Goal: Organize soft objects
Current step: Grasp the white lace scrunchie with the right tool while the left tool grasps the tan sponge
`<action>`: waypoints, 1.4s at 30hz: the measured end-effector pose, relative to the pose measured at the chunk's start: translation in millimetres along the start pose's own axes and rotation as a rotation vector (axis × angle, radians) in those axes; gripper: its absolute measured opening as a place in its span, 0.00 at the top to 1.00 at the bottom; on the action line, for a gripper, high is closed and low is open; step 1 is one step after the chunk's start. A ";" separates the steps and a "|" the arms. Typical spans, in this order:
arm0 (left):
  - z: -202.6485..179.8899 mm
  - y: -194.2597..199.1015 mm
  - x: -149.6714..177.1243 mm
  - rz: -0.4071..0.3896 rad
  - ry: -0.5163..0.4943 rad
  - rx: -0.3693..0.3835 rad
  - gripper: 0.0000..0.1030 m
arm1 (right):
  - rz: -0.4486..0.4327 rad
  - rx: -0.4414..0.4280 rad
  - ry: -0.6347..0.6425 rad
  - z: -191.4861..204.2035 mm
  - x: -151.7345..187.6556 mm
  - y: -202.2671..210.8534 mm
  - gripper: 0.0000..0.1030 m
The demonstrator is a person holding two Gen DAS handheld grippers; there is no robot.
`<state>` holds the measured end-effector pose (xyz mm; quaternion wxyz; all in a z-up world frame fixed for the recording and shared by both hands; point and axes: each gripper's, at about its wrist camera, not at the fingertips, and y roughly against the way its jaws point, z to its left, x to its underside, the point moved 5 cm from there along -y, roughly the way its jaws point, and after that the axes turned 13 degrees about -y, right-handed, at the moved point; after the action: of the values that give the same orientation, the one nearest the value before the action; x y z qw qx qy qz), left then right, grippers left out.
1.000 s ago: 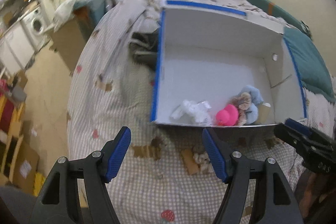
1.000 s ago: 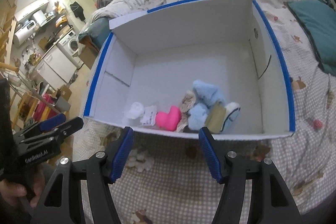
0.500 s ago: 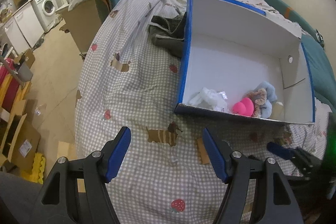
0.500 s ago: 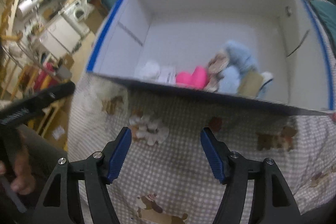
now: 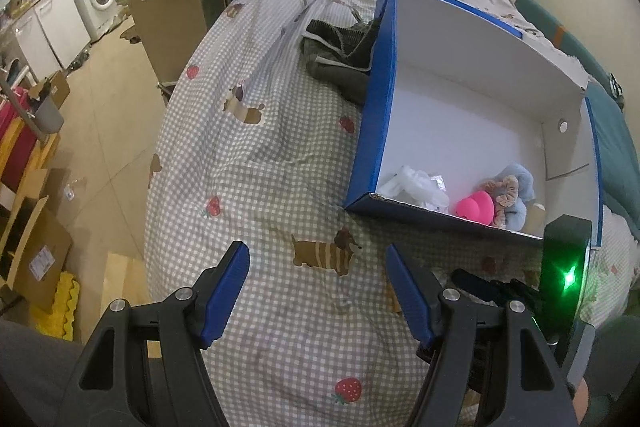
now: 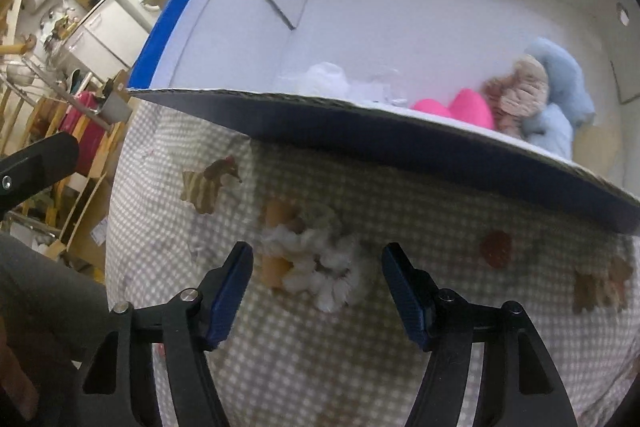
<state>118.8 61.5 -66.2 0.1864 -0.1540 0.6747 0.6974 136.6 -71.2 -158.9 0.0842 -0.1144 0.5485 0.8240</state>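
While our right gripper (image 6: 316,297) hangs low over the bed (image 6: 280,367), fingers spread and empty, the white fluffy scrunchie (image 6: 316,267) lies on the checked cover just ahead between them, in front of the blue box (image 6: 400,143). Our left gripper (image 5: 318,293), also spread, sits farther off.

Landmark: cardboard box (image 5: 472,131), open-topped, on checked bedspread (image 5: 260,163).

- Inside, far half: bare floor, open from above.
- Inside, near wall: white soft item (image 5: 416,183), pink item (image 5: 476,205), blue plush (image 5: 516,187) crowded together.
- Left of box: dark garment (image 5: 340,55) against the wall.
- In front of box: white fluffy item (image 6: 316,267) on bedspread; near wall (image 6: 400,143) rises just behind it.
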 end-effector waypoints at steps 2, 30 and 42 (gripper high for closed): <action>-0.6 -1.4 -0.5 0.001 0.009 0.023 0.34 | 0.014 -0.004 0.008 1.4 -1.8 -4.6 0.50; -67.2 -74.4 17.2 0.173 -0.119 0.106 0.34 | -0.095 -0.008 -0.110 -53.0 9.0 76.7 0.89; -92.4 -112.4 24.6 0.242 -0.120 0.183 0.64 | -0.086 0.040 -0.124 -63.1 0.5 58.1 0.89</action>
<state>146.3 -27.2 -180.9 0.1541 -0.0120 0.7366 0.6584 126.9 -151.8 -131.2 0.1556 -0.0846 0.5533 0.8139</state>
